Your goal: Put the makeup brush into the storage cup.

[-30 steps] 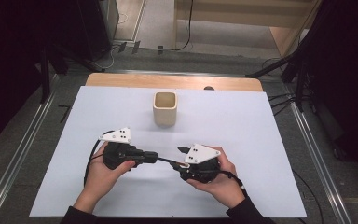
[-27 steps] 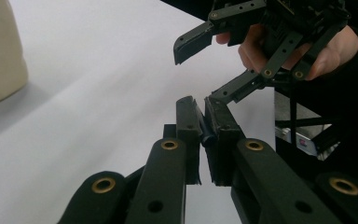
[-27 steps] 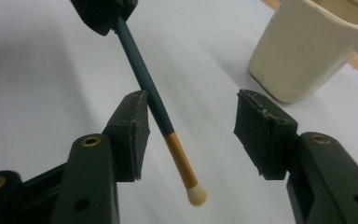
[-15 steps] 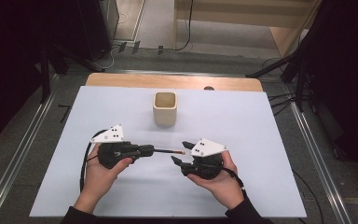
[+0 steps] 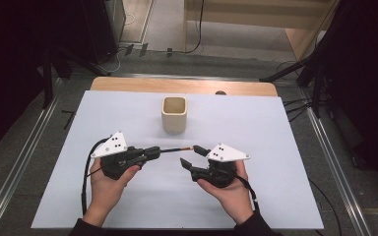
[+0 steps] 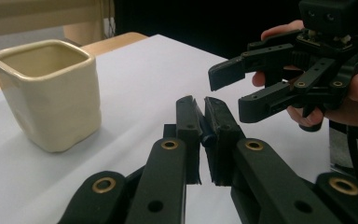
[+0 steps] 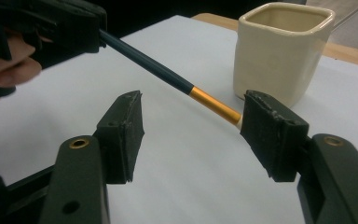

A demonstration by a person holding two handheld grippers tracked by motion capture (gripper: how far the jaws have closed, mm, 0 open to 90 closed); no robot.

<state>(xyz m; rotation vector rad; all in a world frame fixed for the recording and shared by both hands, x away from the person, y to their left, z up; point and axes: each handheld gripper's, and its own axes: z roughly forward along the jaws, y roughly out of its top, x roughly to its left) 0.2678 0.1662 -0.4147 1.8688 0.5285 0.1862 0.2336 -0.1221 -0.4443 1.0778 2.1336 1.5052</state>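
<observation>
The left gripper (image 5: 153,152) is pinching a dark pencil (image 5: 174,149) above the table (image 5: 275,147), just short of the cream cup (image 5: 174,114). The right gripper (image 5: 191,155) is standing spread beside its tip.

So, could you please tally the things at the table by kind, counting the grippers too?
Cups: 1, the cream cup standing on the table.
Pencils: 1, the dark pencil clamped in the left gripper.
Grippers: 2, the left one shut on the pencil and the right gripper open beside the pencil's far end.
Total: 4
</observation>
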